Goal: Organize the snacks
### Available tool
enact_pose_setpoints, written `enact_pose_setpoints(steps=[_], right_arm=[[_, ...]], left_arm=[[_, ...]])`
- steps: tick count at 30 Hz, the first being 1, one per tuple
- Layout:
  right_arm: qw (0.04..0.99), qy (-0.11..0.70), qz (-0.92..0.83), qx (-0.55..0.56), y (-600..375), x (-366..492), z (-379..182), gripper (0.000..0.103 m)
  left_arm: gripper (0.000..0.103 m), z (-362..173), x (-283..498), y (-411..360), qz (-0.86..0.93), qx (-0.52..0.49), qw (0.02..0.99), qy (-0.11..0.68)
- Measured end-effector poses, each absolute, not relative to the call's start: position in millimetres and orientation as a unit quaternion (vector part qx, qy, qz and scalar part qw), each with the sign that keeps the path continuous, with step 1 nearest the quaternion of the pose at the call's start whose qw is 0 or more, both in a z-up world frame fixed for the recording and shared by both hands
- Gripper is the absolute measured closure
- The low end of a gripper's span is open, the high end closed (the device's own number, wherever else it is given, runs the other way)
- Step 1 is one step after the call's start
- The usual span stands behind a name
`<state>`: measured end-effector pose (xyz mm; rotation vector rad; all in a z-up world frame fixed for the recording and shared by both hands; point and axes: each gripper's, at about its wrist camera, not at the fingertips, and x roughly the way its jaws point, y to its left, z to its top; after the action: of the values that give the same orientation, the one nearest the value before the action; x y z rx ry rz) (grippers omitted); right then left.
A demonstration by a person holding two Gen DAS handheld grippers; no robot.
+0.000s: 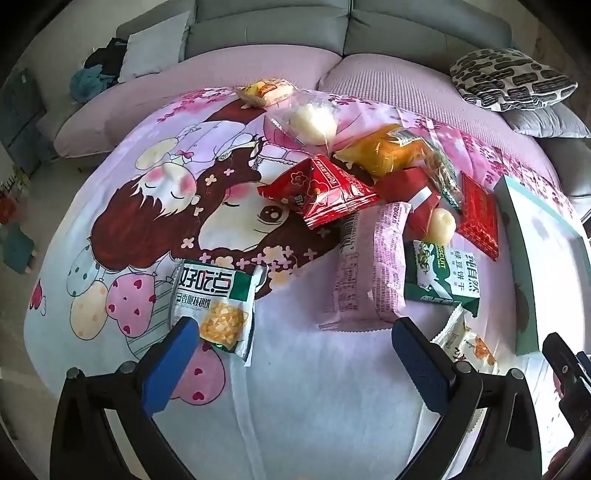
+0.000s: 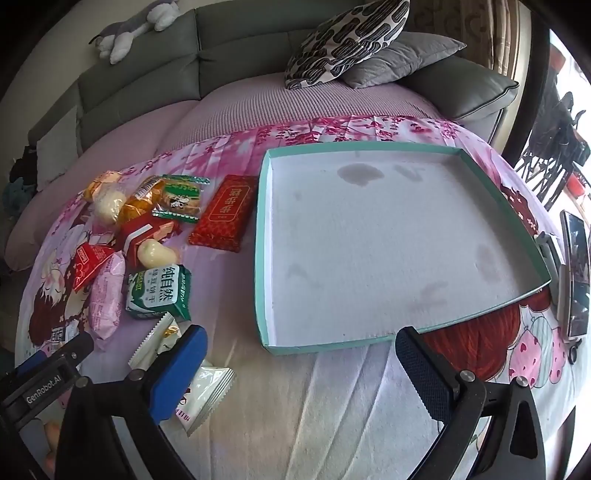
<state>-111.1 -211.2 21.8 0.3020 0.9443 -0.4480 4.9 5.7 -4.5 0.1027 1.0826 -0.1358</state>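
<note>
Both grippers, left [image 1: 295, 347] and right [image 2: 299, 354], have fingers spread wide, holding nothing. Snacks [image 1: 373, 206] piled on printed cloth [image 1: 295, 398], just left of teal tray [image 2: 263, 236]. White packet [image 2: 207, 391] lies under right gripper's left finger.

Left wrist view: from above the cloth-covered counter [image 1: 303, 369], tilted steeply down, close over the snack pile [image 1: 369, 206], facing the sofa [image 1: 273, 26].
Right wrist view: same steep tilt, close, further right, over the teal tray [image 2: 264, 236].
Shared: snack pile [image 2: 147, 251], tray edge [image 1: 517, 236], patterned cushion [image 1: 513, 79] [image 2: 347, 40], sofa back [image 2: 240, 33].
</note>
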Motion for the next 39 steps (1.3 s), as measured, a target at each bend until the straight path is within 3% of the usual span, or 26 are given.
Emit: enact_pose_setpoints(steps=[39], right_arm=[[0.849, 0.459, -0.217, 0.147, -211.0, -108.6, 22.0, 0.000]], left_arm=[[0.000, -6.6, 5.8, 1.0, -0.054, 0.056, 0.844, 0.531]])
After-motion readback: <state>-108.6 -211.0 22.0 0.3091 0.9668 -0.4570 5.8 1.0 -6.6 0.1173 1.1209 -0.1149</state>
